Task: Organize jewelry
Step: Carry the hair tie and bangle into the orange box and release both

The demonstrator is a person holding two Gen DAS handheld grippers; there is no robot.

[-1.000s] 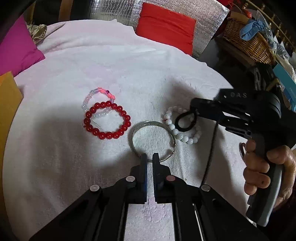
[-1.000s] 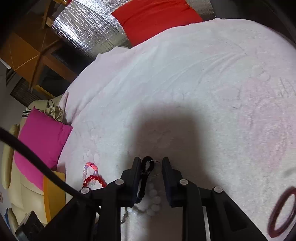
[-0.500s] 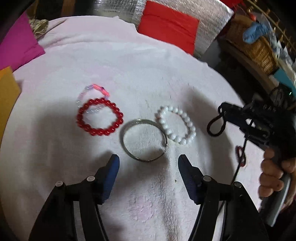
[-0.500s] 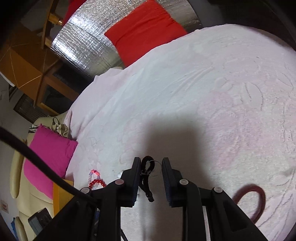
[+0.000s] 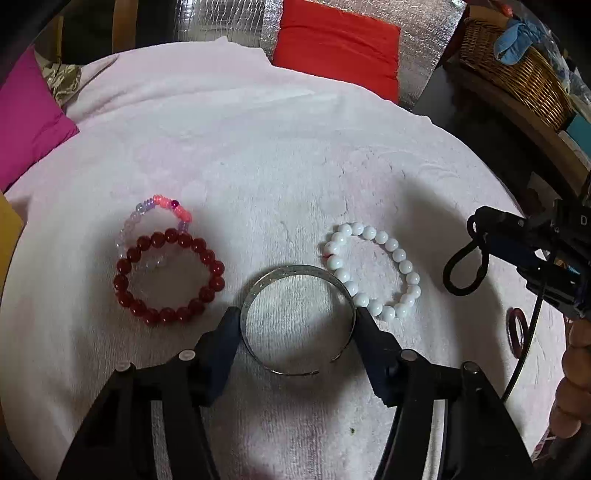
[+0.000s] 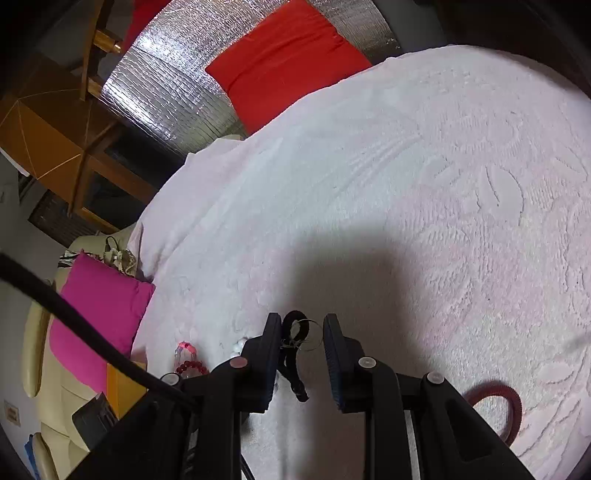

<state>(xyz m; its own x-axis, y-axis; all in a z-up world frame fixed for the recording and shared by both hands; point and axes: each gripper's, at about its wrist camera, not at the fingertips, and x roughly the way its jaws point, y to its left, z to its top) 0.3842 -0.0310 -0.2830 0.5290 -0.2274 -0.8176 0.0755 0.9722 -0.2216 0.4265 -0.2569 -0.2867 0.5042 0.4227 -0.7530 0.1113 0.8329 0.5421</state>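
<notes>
On the white towel-covered table (image 5: 258,155) lie a red bead bracelet (image 5: 169,276) overlapping a pink and clear bead bracelet (image 5: 155,218), a silver bangle (image 5: 297,319) and a white bead bracelet (image 5: 373,269). My left gripper (image 5: 293,325) is open, its fingers on either side of the silver bangle. My right gripper (image 5: 480,236) hangs at the right with a black loop band (image 5: 463,271) dangling from it. In the right wrist view the black band (image 6: 291,347) hangs by the left finger of my right gripper (image 6: 301,332), whose jaws stand apart. A dark red ring (image 6: 506,406) lies lower right.
A red cushion (image 5: 340,48) and silver foil sheet (image 5: 225,18) lie behind the table. A pink cushion (image 5: 26,122) is at the left. A wicker basket (image 5: 513,66) with a blue cloth stands at the back right. The dark red ring (image 5: 517,330) lies near the table's right edge.
My left gripper opened from shut and now straddles the silver bangle. My right gripper lifted the black band off the white bracelet and moved right, away from it.
</notes>
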